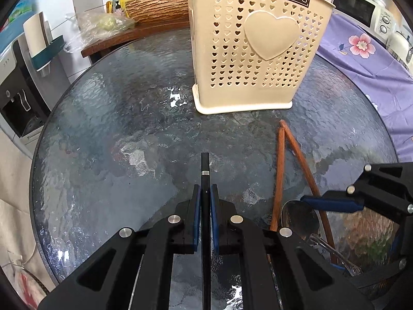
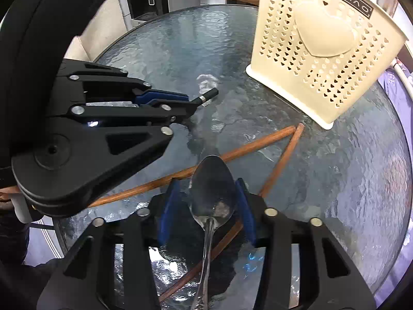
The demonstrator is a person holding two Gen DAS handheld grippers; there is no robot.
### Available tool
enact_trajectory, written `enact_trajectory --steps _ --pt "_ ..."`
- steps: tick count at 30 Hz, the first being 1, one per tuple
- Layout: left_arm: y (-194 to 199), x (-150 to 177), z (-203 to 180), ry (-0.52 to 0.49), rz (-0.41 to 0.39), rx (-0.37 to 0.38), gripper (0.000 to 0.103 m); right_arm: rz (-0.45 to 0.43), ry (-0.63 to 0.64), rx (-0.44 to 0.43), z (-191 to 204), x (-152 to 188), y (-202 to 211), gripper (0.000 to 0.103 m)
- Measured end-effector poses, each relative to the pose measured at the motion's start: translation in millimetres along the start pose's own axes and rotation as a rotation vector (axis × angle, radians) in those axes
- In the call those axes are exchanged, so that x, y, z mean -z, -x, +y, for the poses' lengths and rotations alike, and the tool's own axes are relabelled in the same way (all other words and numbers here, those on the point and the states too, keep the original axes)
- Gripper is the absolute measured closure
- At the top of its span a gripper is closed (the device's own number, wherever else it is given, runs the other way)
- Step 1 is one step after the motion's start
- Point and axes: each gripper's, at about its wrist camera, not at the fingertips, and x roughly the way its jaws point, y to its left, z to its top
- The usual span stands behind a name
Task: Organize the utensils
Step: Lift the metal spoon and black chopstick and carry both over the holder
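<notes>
Left wrist view. The left gripper [image 1: 205, 196] is clenched on a slim black utensil handle [image 1: 205, 180] with a silver band, which runs straight between the blue pads [image 1: 197, 206] and points toward the far side of the round textured glass table [image 1: 116, 129]. A cream perforated utensil holder [image 1: 258, 51], patterned with small hearts and one large raised heart, stands upright at the far centre-right of the table. Two brown wooden chopsticks [image 1: 280, 170] lie on the glass near and to the right of the holder, their far ends touching, their near ends spread apart. At the right edge the right gripper [image 1: 335, 204] reaches in beside a metal spoon [image 1: 300, 219].

Right wrist view. The right gripper [image 2: 210, 193] has its jaws on either side of the spoon [image 2: 213, 188] bowl, the blue pads [image 2: 167, 214] close against its edges; whether they press on it cannot be told. The spoon lies over the chopsticks [image 2: 258, 144], bowl toward the far side. The left gripper [image 2: 180, 100] is at the left, the black handle [image 2: 209, 95] projecting from it. The holder [image 2: 322, 51] stands at the far right of the table [image 2: 348, 180].
</notes>
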Motion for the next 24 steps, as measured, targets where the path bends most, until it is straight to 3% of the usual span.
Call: enact_trajectory --steps 7,15,24 --pt "0 -1 0 0.002 0.0 -0.001 0.096 -0.02 0.0 -0.001 2 -5 -4 0.065" --pt "6 -3 5 0.021 -0.025 0.006 0.096 -0.1 -0.011 -0.034 -11 15 16 0.065" --pt "48 -10 6 0.037 -0.133 0.025 0.096 -0.301 -0.077 -0.093 -38 24 69 0.065"
